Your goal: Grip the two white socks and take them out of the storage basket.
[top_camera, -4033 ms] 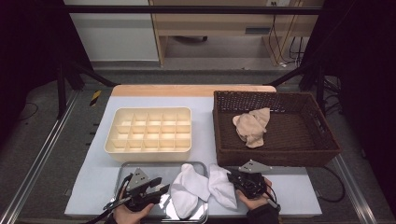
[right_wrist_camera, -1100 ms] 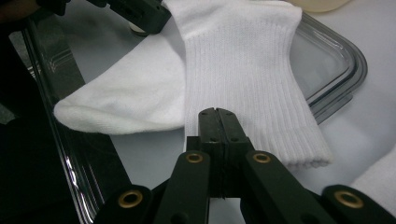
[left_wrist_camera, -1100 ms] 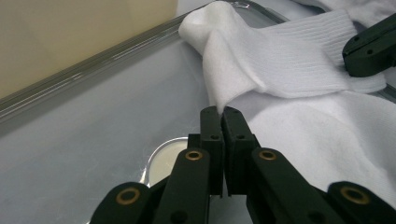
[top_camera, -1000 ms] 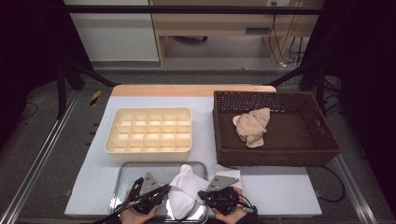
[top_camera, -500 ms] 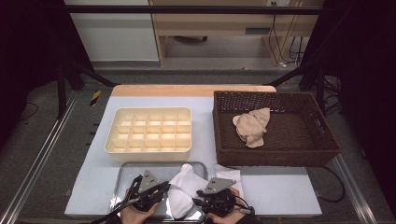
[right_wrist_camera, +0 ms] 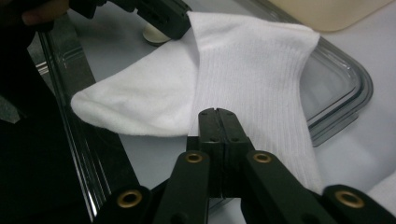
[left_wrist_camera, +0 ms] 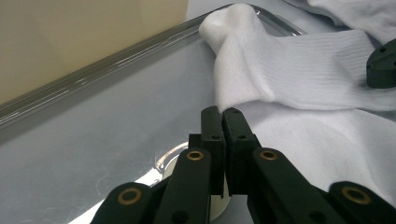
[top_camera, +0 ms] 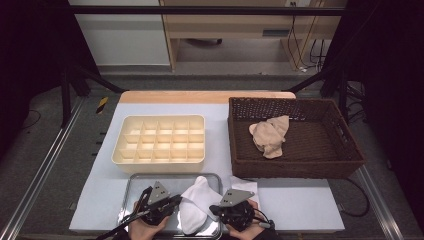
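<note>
A white ribbed cotton sock (top_camera: 197, 204) lies folded over itself on the shiny metal tray (top_camera: 131, 187) at the near edge of the table, its cuff end draped over the tray's right rim onto the pale table cover (top_camera: 300, 200). The left gripper (top_camera: 172, 202) sits low on the tray just left of the sock, jaws pressed together; in the left gripper view the tips touch the sock's edge, though I can't quite tell whether any fabric is pinched. The right gripper (top_camera: 214, 209), whose jaws have just snapped closed, rests against the ribbed part with its jaws clenched flat, apparently with nothing between them. Farther back stand a cream plastic divided organiser box (top_camera: 160, 140) and a dark brown wicker basket (top_camera: 345, 150) holding a crumpled beige cloth (top_camera: 270, 135).
</note>
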The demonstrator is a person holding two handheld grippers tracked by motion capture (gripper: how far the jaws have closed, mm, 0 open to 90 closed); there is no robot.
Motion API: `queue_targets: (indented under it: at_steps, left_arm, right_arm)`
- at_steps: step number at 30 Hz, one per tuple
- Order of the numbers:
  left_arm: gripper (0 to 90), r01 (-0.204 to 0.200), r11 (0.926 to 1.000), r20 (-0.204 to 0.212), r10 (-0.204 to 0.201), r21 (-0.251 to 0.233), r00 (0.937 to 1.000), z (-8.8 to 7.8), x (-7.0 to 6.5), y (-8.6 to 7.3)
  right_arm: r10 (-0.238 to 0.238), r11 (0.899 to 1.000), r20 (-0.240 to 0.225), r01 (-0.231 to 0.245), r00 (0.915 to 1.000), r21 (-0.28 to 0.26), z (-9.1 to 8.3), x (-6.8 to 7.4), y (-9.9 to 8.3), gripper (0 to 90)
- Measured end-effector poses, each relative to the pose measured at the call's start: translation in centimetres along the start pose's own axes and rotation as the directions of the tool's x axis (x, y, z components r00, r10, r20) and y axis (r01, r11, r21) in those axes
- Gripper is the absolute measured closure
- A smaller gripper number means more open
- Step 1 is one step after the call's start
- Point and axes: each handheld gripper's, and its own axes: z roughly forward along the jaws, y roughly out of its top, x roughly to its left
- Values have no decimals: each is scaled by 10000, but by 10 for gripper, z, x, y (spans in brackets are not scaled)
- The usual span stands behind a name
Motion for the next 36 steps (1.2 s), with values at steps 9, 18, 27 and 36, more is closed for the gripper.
queue_targets:
  at_steps: [9,18,27,36]
  left_arm:
    - [866,3,9999,-216,-6,-146,9998,1,0,0]
    - [869,36,9999,-139,-37,-114,9999,2,1,0]
    - [880,-76,9999,454,72,89,9989,2,0,0]
    - [805,-306,9994,424,300,144,9987,0,0,0]
  right_arm:
    - [-104,9997,-314,111,9995,223,12,7,-3,697]
    - [-255,9983,-45,257,9997,515,10,8,0,880]
    - [-8,9954,-197,-11,9998,-958,-9,-1,31,891]
    - [406,9956,636,-350,9971,-868,18,-19,64,886]
